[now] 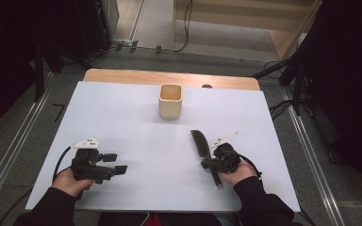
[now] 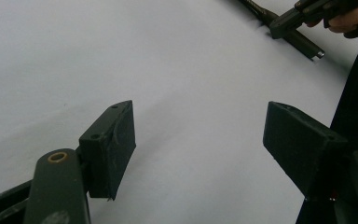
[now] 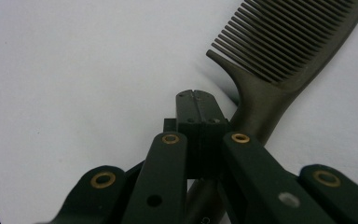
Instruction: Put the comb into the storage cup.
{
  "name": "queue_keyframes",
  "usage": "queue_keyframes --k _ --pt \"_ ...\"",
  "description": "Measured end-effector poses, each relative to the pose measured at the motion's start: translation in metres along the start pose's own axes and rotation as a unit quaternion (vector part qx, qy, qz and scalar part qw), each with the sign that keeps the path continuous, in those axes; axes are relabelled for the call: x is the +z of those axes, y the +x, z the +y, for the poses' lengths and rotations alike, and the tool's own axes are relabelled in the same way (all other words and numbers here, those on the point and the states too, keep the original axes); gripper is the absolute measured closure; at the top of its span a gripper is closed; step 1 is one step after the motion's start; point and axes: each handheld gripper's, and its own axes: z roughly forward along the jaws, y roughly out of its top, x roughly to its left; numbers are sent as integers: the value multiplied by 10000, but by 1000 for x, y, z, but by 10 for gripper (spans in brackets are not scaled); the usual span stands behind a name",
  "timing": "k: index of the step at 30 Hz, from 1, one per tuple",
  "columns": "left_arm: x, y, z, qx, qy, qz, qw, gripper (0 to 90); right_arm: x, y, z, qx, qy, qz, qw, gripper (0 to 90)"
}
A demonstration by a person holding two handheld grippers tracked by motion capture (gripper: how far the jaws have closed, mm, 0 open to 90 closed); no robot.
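Note:
A dark comb [image 1: 201, 143] lies on the white table top [image 1: 132, 132] at the right, teeth end pointing away from the person. My right gripper [image 1: 207, 164] rests over its handle. In the right gripper view the jaws [image 3: 196, 100] are pressed together with nothing between them, and the comb [image 3: 284, 42] passes just under and to the right of them. My left gripper [image 1: 116, 164] is held at the front left, open, with bare table between its pads [image 2: 114, 140]. In the left gripper view the comb's handle end [image 2: 305, 43] and the right gripper [image 2: 284, 23] show at the top right.
A tan square cup [image 1: 170, 101] stands upright near the far middle of the table. A wooden edge [image 1: 169, 77] runs behind the white top. Cables and metal rails lie on the floor around the table.

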Motion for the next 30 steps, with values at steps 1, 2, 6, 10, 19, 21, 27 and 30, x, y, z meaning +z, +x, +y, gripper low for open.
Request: queue_keyframes --k 1,2,6,10,19,21,27,30 --pt "0 0 0 5 9 11 10000 258 0 -1 0 -8 1 -12 10000 880" --pt "0 0 0 8 12 7 10000 258 -1 -1 0 33 8 -25 10000 880" --pt "0 0 0 6 15 16 10000 258 -2 -3 0 49 -1 -94 9999 880" --pt "0 -1 0 15 -3 17 10000 258 -4 -7 -1 78 -4 -160 9998 880" --pt "0 -1 0 26 -2 24 10000 258 -8 -15 -2 154 -52 -314 9994 880" --pt "0 -1 0 27 0 28 10000 258 -8 -17 -2 154 -64 -318 9994 880" --pt "0 -1 0 29 -4 34 10000 258 -10 -21 -2 173 -68 -423 9989 880" --pt "0 -1 0 26 -25 27 10000 258 -12 -27 -2 216 -88 -504 9985 880"
